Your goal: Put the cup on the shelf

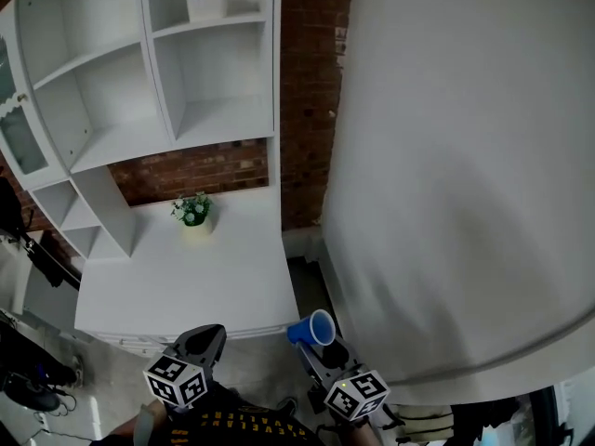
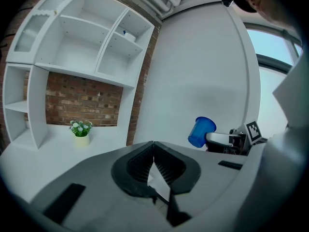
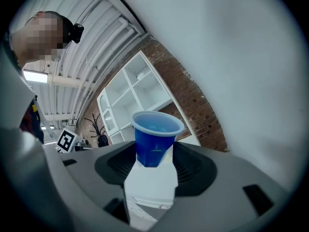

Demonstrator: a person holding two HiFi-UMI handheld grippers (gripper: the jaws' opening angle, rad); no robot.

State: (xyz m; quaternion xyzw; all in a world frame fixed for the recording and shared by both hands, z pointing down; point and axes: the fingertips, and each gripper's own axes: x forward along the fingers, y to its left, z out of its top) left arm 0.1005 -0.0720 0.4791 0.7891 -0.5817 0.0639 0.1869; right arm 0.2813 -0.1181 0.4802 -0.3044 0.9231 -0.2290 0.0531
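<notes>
The right gripper (image 3: 154,154) held the blue cup (image 3: 155,138). Its two fingers (image 3: 193,164) pressed on the sides of the cup's lower part. The open top of the cup stuck out past the fingertips and pointed away from them. From the head view the cup lay tipped over, with its mouth turned to the right.

The left gripper (image 2: 153,153) was shut. Its fingers (image 2: 137,166) met at the tips, and nothing was between them. The cup was off to the right of these fingers and a little higher, well apart from them.

The white shelf (image 1: 121,91) stood far ahead of both grippers, up and to the left of the right fingers. The cup was not on it. A white box (image 1: 206,6) sat in one of its top spaces.

A white table (image 1: 186,282) lay under the shelf, out in front of the left fingers. A small plant (image 1: 193,212) in a pot stood on it, near a brick wall (image 1: 307,82). A big white wall (image 1: 465,156) was ahead of the right fingers and to their right.
</notes>
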